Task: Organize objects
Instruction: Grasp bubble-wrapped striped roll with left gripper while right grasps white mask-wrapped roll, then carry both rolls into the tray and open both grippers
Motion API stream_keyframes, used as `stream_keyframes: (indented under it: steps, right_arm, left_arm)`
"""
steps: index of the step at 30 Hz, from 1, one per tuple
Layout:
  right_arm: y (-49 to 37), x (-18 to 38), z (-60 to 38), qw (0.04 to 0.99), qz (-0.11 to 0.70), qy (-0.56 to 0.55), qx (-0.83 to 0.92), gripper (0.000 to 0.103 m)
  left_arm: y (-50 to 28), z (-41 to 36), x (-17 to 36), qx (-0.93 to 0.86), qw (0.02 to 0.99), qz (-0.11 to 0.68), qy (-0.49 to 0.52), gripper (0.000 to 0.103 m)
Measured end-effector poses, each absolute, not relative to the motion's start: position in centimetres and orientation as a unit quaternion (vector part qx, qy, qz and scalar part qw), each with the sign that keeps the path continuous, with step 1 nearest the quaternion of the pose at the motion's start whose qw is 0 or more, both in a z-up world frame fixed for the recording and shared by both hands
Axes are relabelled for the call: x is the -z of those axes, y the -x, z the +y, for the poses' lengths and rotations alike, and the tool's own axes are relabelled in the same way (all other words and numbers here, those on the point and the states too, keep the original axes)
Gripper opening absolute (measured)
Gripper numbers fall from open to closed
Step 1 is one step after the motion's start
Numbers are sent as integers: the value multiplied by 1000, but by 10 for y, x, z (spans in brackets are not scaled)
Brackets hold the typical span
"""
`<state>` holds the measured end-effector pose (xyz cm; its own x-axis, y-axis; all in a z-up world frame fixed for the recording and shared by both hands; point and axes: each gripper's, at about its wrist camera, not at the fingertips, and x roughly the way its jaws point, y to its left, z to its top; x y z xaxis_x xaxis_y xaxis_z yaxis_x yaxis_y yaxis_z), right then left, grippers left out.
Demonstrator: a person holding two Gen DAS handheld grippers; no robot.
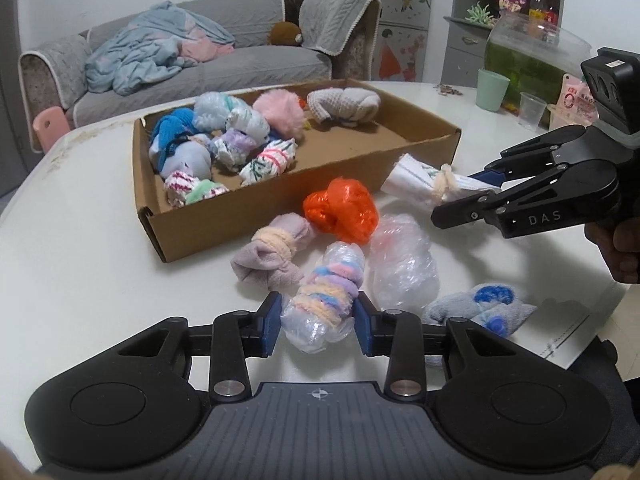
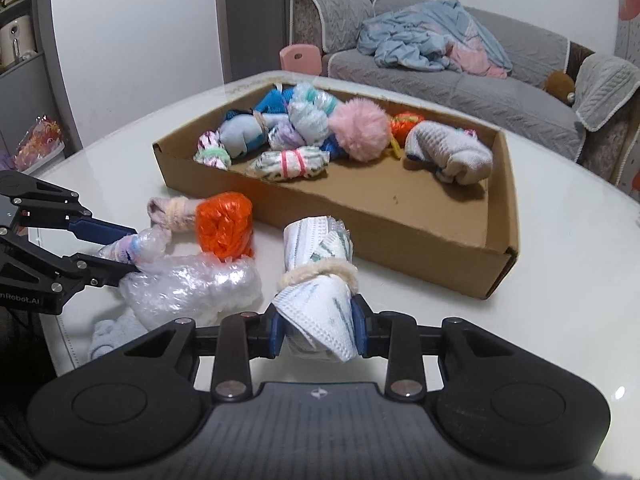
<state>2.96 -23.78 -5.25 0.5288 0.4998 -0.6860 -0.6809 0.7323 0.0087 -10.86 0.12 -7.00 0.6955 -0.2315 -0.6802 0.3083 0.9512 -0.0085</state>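
Note:
A shallow cardboard box on the white table holds several tied bundles. My left gripper is shut on a clear plastic bundle wrapped in pastel hair ties. My right gripper is shut on a rolled white cloth bundle tied with a cream band. Loose on the table in front of the box lie an orange plastic bundle, a mauve sock bundle, a clear plastic bag and a grey-blue sock.
A grey sofa with a blue blanket stands behind the table. At the far right of the table are a green cup, a clear cup and a fish tank. A pink stool stands by the sofa.

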Motion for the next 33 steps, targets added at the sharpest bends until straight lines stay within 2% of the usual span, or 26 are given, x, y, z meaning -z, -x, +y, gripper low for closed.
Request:
stream_keyframes:
  steps: [8, 15, 21, 27, 33]
  right_arm:
    - [-29, 19, -248, 874, 313, 156, -339, 30]
    - [-55, -18, -247, 884, 275, 186, -329, 30]
    - [-87, -37, -242, 887, 257, 204, -325, 30]
    - [-116, -39, -230, 879, 257, 216, -339, 30]
    - [-136, -24, -220, 863, 278, 233, -352, 30]
  left_arm:
    - [101, 5, 29, 146, 931, 329, -63, 44]
    - [61, 3, -18, 147, 942, 292, -71, 44]
    - [17, -6, -41, 155, 941, 291, -75, 44]
    - [-17, -34, -44, 182, 933, 299, -87, 45]
    - [-49, -53, -17, 192, 918, 334, -94, 45]
